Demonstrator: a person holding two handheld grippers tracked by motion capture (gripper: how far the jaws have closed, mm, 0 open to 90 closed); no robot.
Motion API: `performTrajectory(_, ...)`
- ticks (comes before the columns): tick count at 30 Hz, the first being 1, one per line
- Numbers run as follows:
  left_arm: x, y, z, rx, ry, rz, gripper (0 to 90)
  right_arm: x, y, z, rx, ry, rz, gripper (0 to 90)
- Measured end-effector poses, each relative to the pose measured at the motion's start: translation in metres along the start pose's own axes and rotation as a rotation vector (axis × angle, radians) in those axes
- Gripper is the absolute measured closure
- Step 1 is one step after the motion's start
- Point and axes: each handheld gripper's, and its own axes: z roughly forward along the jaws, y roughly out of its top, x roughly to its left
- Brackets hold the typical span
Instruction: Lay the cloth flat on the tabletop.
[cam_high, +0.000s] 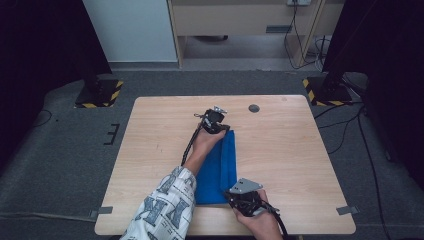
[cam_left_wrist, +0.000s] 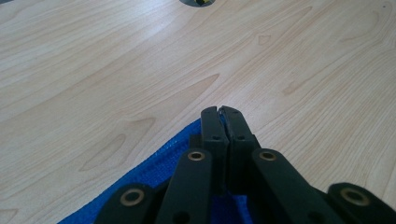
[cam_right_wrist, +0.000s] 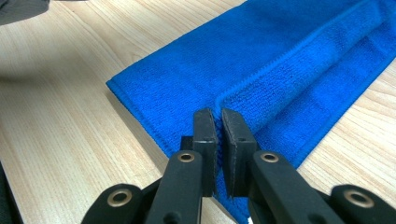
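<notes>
Grey carpet and dark curtains frame your wooden surface (cam_high: 150, 150), which carries little besides a small round grommet (cam_high: 254, 108) near its far edge.

On that surface lies the blue towel (cam_high: 220, 170), folded into a long narrow strip. Its long axis runs away from you, from the near edge toward the middle of the surface, leaning slightly to your right at the far end. In the right gripper view you can see a raised fold line running along its length, with one layer lapped over the other.

Your two arms sit at opposite ends of that strip. Your left gripper (cam_high: 218, 128) is stretched out to the far end; its jaws are pressed together on the far corner of the towel, with the blue fabric caught between them in the left gripper view. Your right gripper (cam_high: 236, 196) stays close to you at the near end, just at the towel's right-hand corner; its jaws are closed to a thin gap, pinching the fabric where the fold line meets the short edge.

So the towel runs lengthwise between your grippers, each holding an end on the same long side. Any next fold or lift likely turns on that line: move both ends together, sideways across the strip, to keep the edge straight.
</notes>
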Motion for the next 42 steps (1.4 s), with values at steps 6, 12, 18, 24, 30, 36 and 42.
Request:
performTrajectory(6, 0.0, -0.001, 0.002, 0.019, -0.019, -0.005, 88.4, 0.0, -0.002, -0.002, 0.006, 0.004, 0.005, 84.8)
performTrajectory(12, -0.005, -0.001, 0.004, 0.023, -0.027, -0.002, 83.1, -0.002, -0.008, -0.001, 0.031, 0.002, 0.02, 77.0)
performTrajectory(18, -0.008, 0.0, 0.003, 0.016, -0.036, 0.005, 81.6, -0.005, -0.008, -0.002, 0.036, -0.008, 0.042, 72.5)
performTrajectory(24, -0.008, 0.0, 0.002, 0.008, -0.033, 0.002, 80.2, -0.011, -0.011, -0.007, 0.045, -0.017, 0.071, 65.0)
performTrajectory(30, -0.013, 0.002, -0.004, -0.022, -0.02, 0.021, 70.2, -0.014, -0.012, -0.012, 0.054, -0.027, 0.088, 49.0)
performTrajectory(36, -0.016, 0.0, -0.019, -0.063, -0.032, 0.043, 65.4, -0.017, -0.01, -0.017, 0.03, -0.067, 0.082, 33.4)
performTrajectory(42, -0.018, 0.004, -0.034, -0.096, -0.029, 0.071, 56.0, -0.022, -0.006, -0.016, 0.01, -0.074, 0.079, 20.9)
